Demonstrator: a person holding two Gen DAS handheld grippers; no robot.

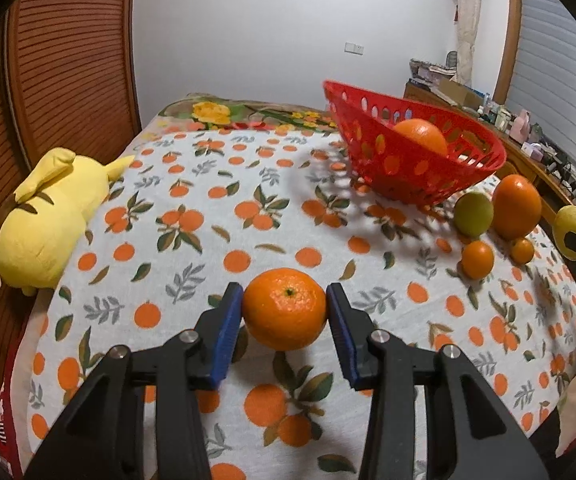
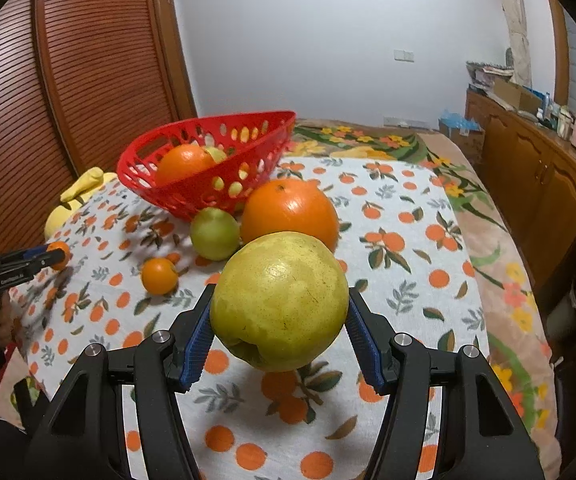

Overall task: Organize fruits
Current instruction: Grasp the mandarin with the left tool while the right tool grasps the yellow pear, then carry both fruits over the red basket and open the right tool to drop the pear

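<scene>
Left wrist view: the left tool (image 1: pixel 285 312) is closed on a mandarin (image 1: pixel 284 314), its blue pads pressed against the fruit's two sides, just above the orange-print cloth (image 1: pixel 208 248) that covers the bed. The red basket (image 1: pixel 416 172) sits tilted beyond, well apart from this tool, with one orange (image 1: pixel 422 136) showing inside. Beside the basket's right lie a green fruit (image 1: pixel 473 214), a large orange (image 1: pixel 517 206) and two small oranges (image 1: pixel 477 259) (image 1: pixel 522 250), all loose on the cloth. At the right edge a yellow pear (image 1: pixel 570 226) hangs in the right tool. A yellow plush toy (image 1: pixel 48 216) lies at the left.

Right wrist view: the right tool (image 2: pixel 279 332) grips the yellow pear between its pads, clear of the cloth, near the basket but not over it. A second, pale fruit (image 2: pixel 216 154) shows behind the orange in the basket. The left tool appears at the left edge, carrying the mandarin.

Progress, as judged: two fruits appear stored; two are in hand and not yet delivered; four are left on the cloth. The task stands well short of completion.
</scene>
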